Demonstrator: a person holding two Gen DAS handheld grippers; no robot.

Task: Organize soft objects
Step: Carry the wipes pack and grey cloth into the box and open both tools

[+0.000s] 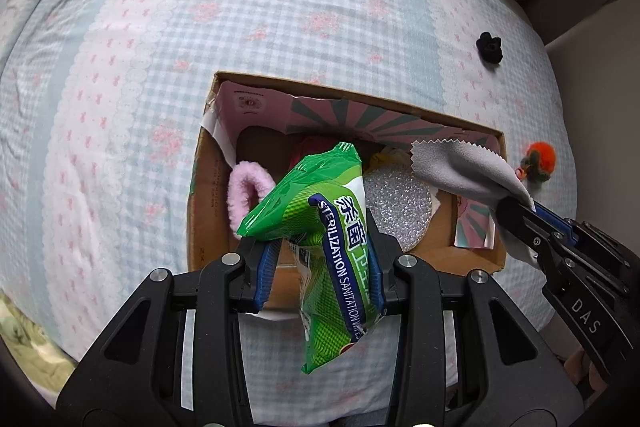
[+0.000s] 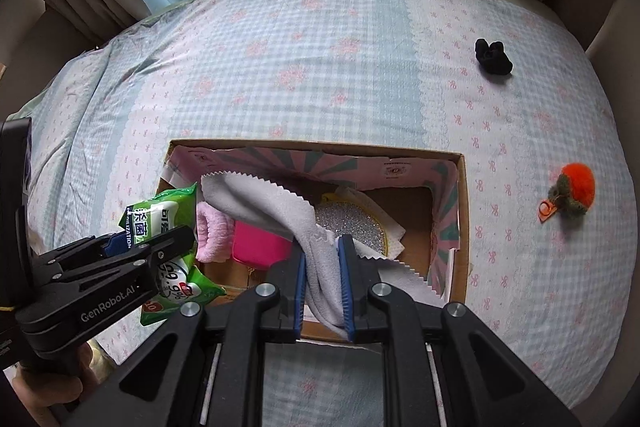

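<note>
My left gripper [image 1: 320, 259] is shut on a green pack of wet wipes [image 1: 320, 227] and holds it over the near left part of an open cardboard box [image 1: 208, 187]. My right gripper [image 2: 323, 267] is shut on a grey cloth [image 2: 272, 203] with zigzag edges, held over the box [image 2: 460, 227]. Inside the box lie a pink fluffy ring [image 1: 244, 191], a bright pink item [image 2: 260, 243] and a silver glitter disc [image 1: 400, 203]. The left gripper [image 2: 132, 243] with the wipes [image 2: 168, 207] also shows in the right wrist view, and the right gripper [image 1: 516, 211] with the cloth [image 1: 460, 167] in the left wrist view.
The box stands on a bed with a blue checked, pink-flowered cover [image 2: 320, 67]. A black soft object [image 2: 493, 57] lies at the far right. An orange pompom keychain [image 2: 572, 191] lies right of the box. A curtain hangs behind the bed.
</note>
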